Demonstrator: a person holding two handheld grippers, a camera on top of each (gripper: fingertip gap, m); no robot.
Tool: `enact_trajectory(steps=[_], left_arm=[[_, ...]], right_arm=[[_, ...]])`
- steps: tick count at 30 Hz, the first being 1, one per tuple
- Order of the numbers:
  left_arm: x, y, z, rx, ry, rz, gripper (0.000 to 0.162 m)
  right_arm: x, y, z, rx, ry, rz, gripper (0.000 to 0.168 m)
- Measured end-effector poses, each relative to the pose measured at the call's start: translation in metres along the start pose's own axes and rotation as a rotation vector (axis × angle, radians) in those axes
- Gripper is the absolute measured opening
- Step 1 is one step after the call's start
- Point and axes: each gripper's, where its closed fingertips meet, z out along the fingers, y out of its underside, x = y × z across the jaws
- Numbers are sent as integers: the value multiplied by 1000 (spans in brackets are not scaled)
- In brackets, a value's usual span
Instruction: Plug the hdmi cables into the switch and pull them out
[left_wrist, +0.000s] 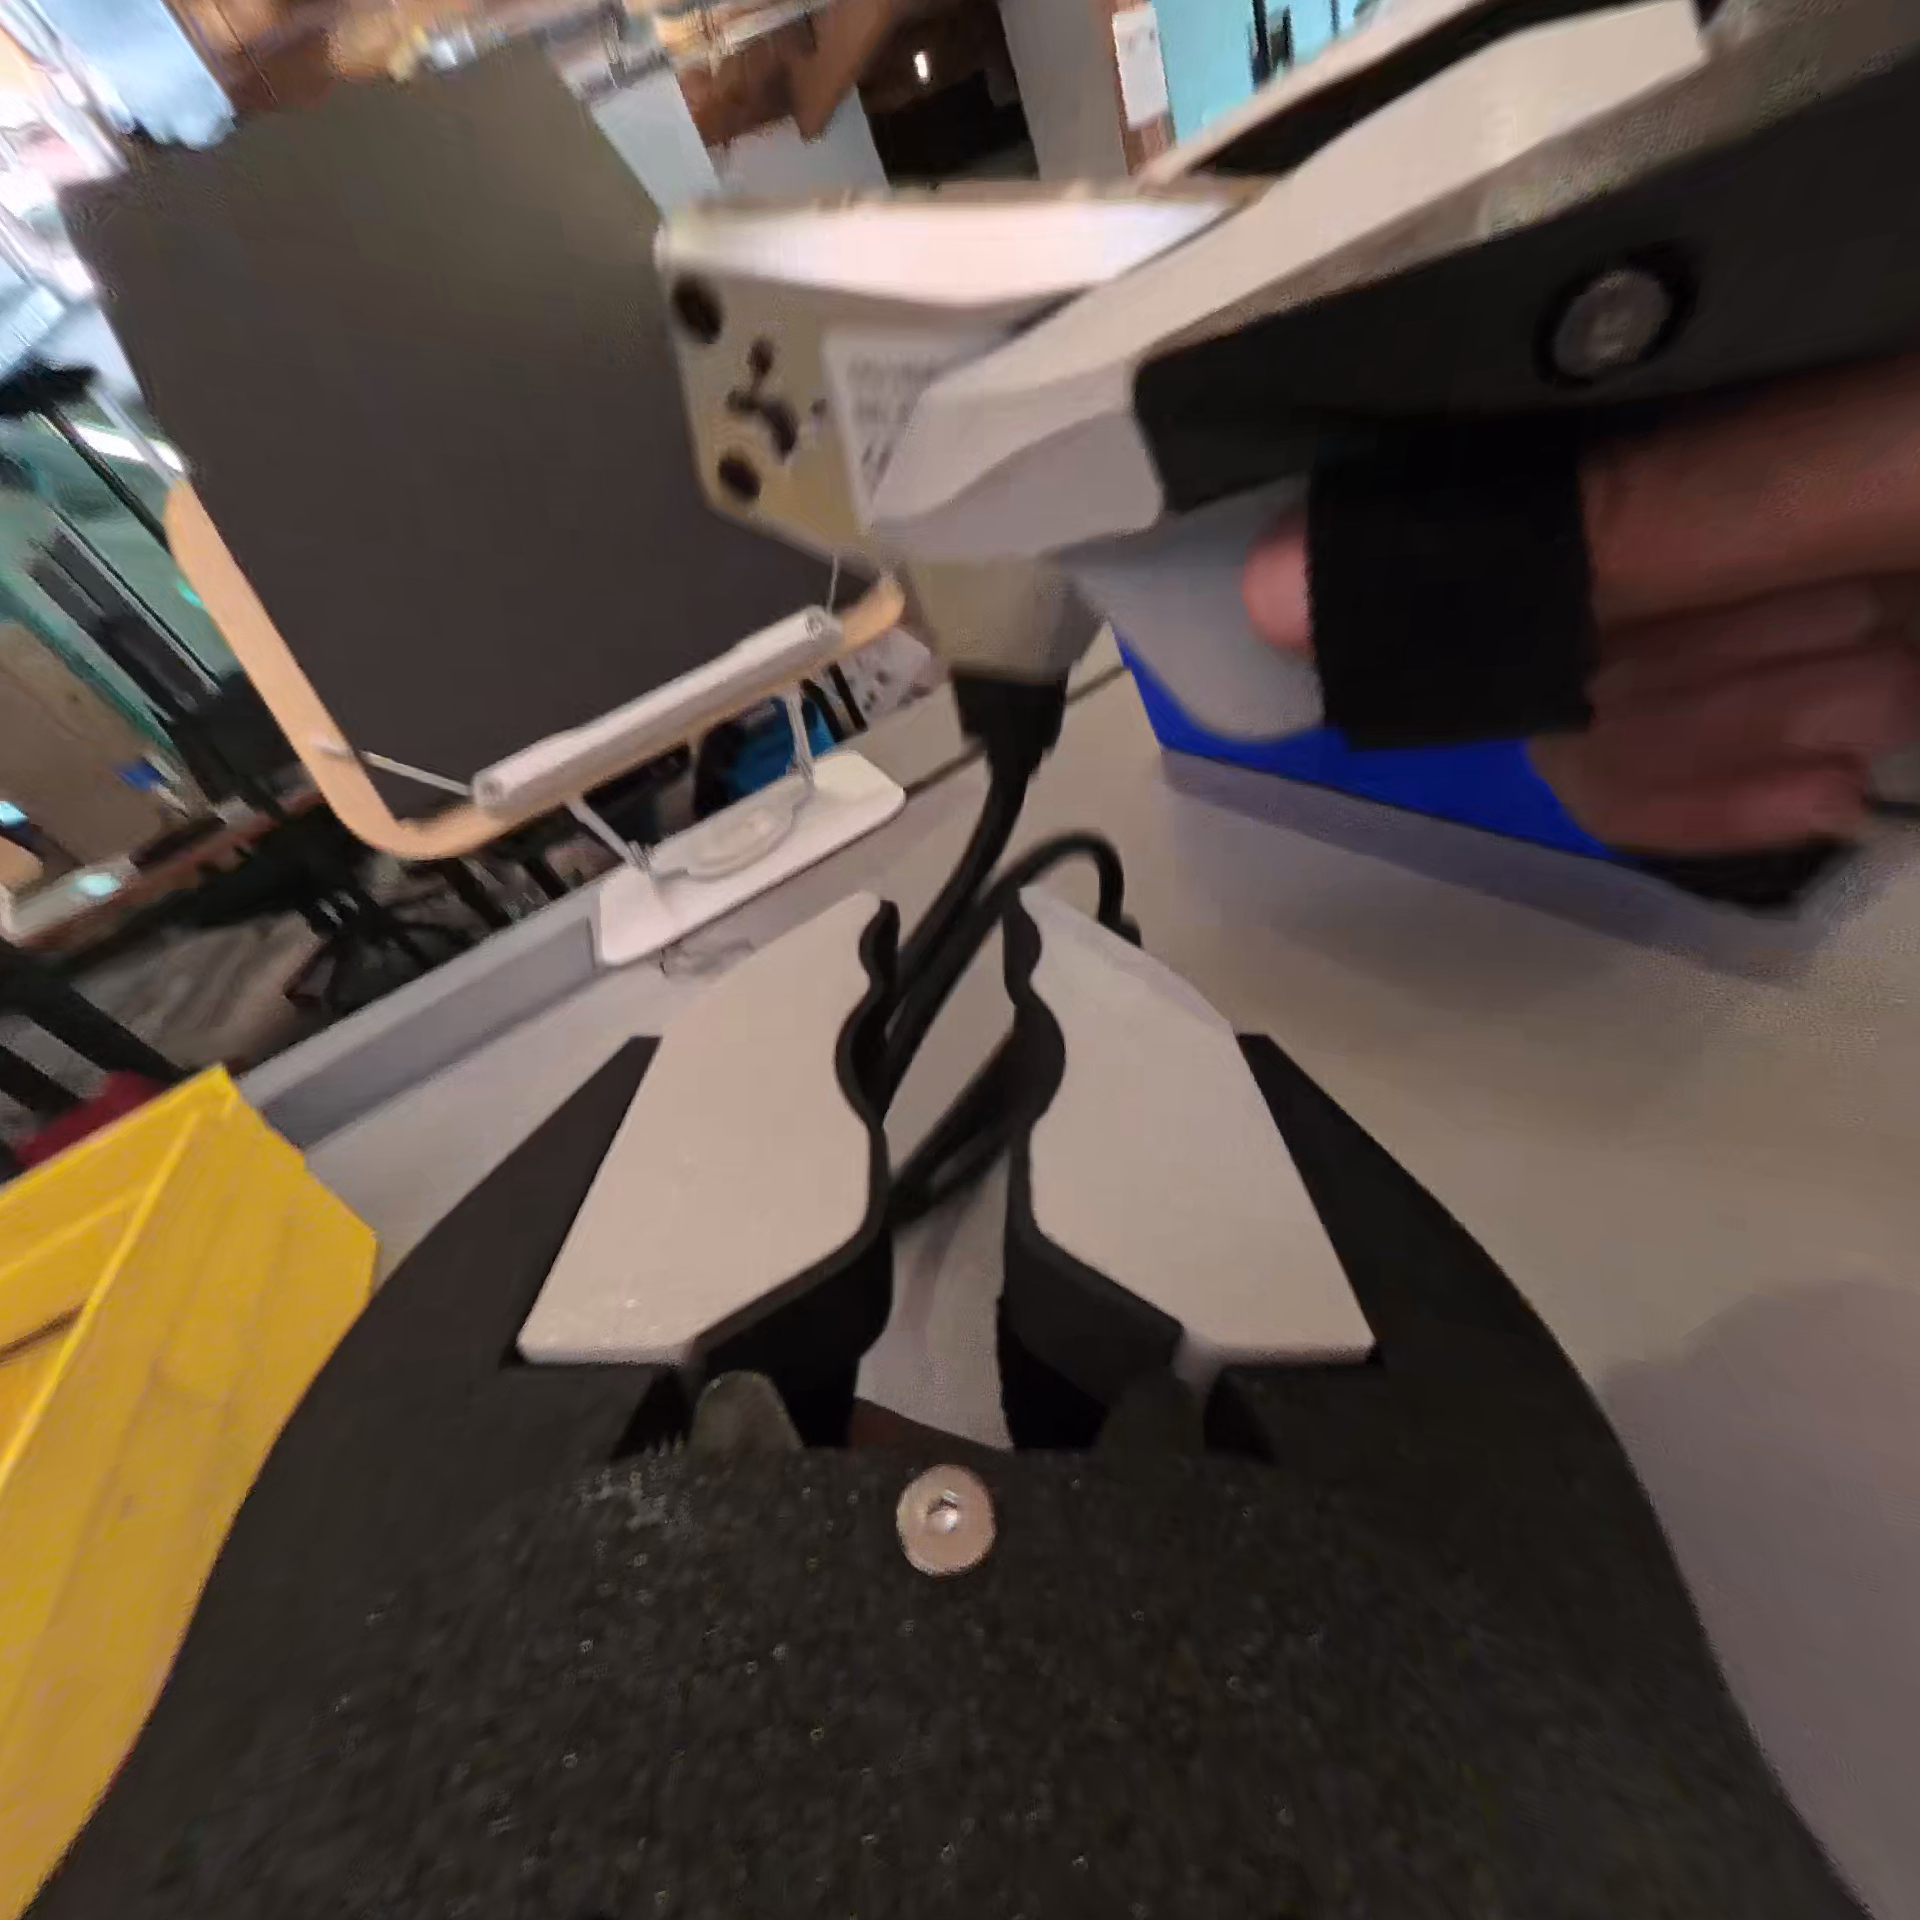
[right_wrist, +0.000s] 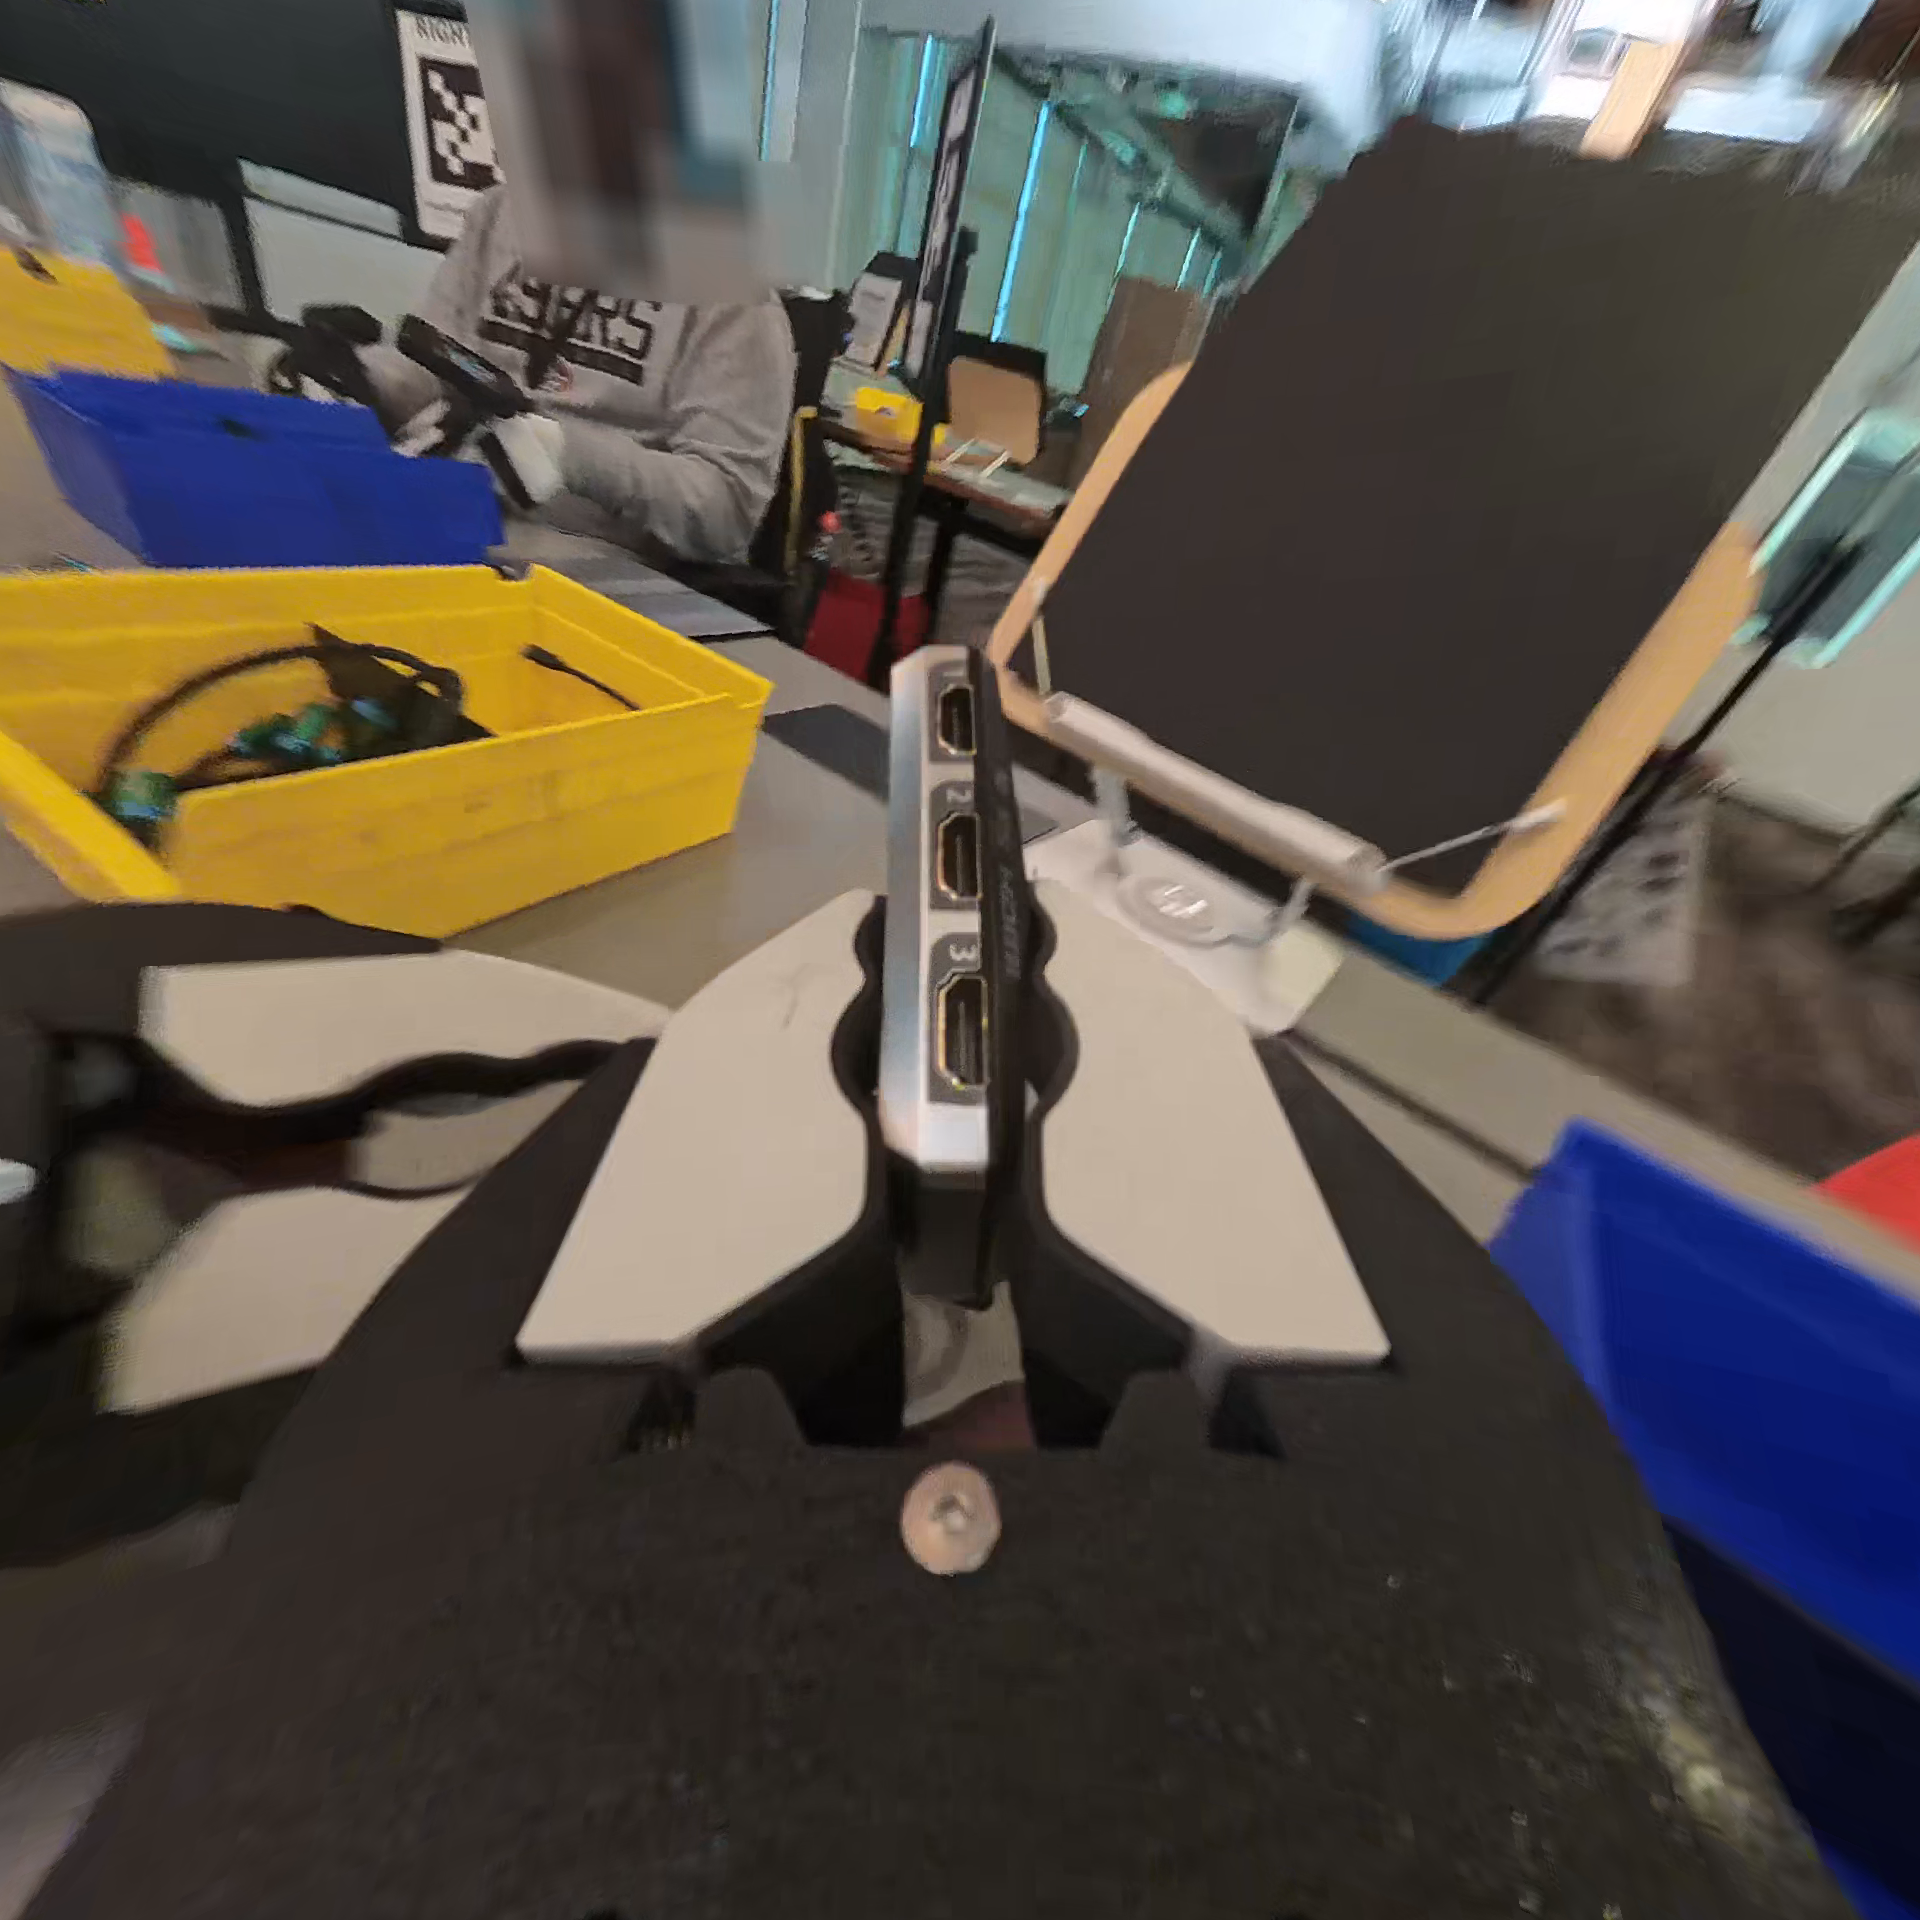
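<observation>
Silver switch is standing pinched edge-on between your right gripper fingers, ports facing left; your left gripper fingers are hanging spread around the black cable below it.

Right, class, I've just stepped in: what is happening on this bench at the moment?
A person works two hand-held grippers. The right gripper is shut on a slim silver HDMI switch box, held on edge; its three side ports are empty. In the left wrist view a black cable hangs from the box's lower end and runs between the fingers of the left gripper, which looks open around it. No cable sits in the numbered ports.
</observation>
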Motion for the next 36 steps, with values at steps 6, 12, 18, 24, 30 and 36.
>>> enact_trajectory(steps=[6, 12, 18, 24, 30, 36], left_arm=[[-17, 52, -86, -347, 127, -203, 34], [-36, 107, -168, -418, 79, -282, 40], [-48, 123, -183, -422, 75, -395, 44], [-55, 131, -176, -433, 71, -482, 49], [-64, 125, -167, -393, 36, -427, 47], [-71, 121, -164, -356, 37, -490, 40]], right_arm=[[3, -15, 8, 64, 129, -611, 23], [-18, 52, 50, 42, 63, -809, 23], [-41, 103, 51, 76, 137, -904, 23], [-53, 104, 52, 101, 114, -957, 23], [-55, 106, 51, 99, 96, -963, 23], [-56, 108, 52, 95, 84, -957, 23]])
